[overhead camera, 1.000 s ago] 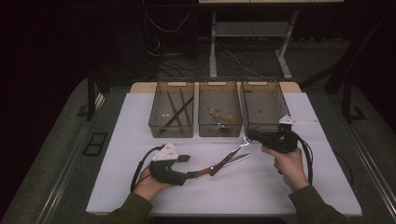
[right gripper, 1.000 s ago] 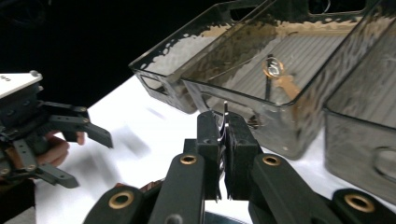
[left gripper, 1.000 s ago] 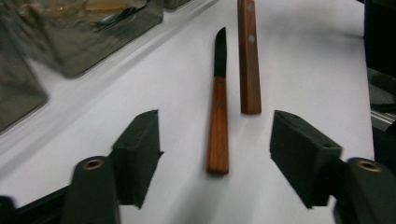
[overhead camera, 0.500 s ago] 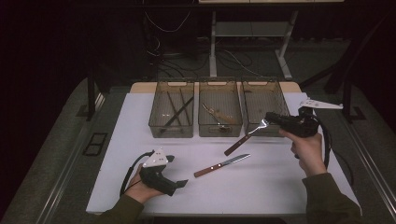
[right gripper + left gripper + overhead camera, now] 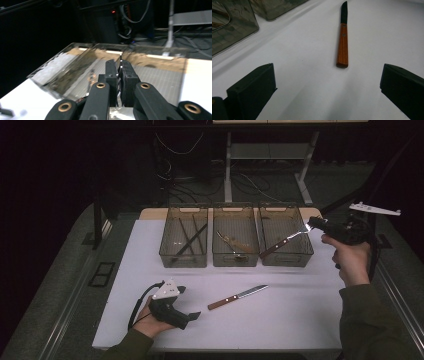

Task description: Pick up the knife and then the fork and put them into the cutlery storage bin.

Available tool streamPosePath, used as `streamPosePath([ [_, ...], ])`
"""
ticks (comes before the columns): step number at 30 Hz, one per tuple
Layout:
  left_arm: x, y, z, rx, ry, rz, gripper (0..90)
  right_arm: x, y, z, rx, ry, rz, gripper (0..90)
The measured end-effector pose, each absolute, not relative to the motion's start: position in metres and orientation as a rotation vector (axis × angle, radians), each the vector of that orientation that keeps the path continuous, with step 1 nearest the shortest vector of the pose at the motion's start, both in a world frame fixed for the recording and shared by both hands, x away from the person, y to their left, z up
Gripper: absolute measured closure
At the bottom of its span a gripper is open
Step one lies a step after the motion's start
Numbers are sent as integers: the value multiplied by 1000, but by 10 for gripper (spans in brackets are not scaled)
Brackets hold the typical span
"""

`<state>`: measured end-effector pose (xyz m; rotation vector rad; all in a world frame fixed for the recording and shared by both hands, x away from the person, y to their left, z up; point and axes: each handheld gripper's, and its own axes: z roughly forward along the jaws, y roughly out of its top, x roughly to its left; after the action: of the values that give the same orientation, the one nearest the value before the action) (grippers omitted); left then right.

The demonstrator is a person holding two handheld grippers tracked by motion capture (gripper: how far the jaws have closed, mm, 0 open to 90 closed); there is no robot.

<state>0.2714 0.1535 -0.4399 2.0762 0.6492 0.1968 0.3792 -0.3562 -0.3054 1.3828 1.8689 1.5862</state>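
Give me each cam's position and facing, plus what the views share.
High view: above the person's side, facing forward and down on the table; both forearms, left gripper, right gripper holding a fork.
Left gripper view: low, along open jaws toward the knife.
Right gripper view: along shut jaws toward the bins.
Shared: knife, bins.

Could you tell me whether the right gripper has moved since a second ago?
Yes. The right gripper, shut on the fork, rose from the mat up over the right bin.
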Motion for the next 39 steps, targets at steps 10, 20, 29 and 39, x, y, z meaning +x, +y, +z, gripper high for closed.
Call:
streamPosePath([
  [10, 272, 152, -441, 2087, 644, 180, 0, 406, -374, -298, 1409, 1831, 1422, 860],
  [20, 272, 151, -442, 2107, 636, 168, 0, 439, -365, -328, 1466, 1986, 1315, 858],
  [29, 272, 150, -443, 2111, 634, 158, 0, 457, -358, -350, 1506, 2096, 1264, 855],
  [39, 272, 147, -443, 2122, 620, 155, 0, 470, -365, -370, 1561, 2061, 1184, 809],
])
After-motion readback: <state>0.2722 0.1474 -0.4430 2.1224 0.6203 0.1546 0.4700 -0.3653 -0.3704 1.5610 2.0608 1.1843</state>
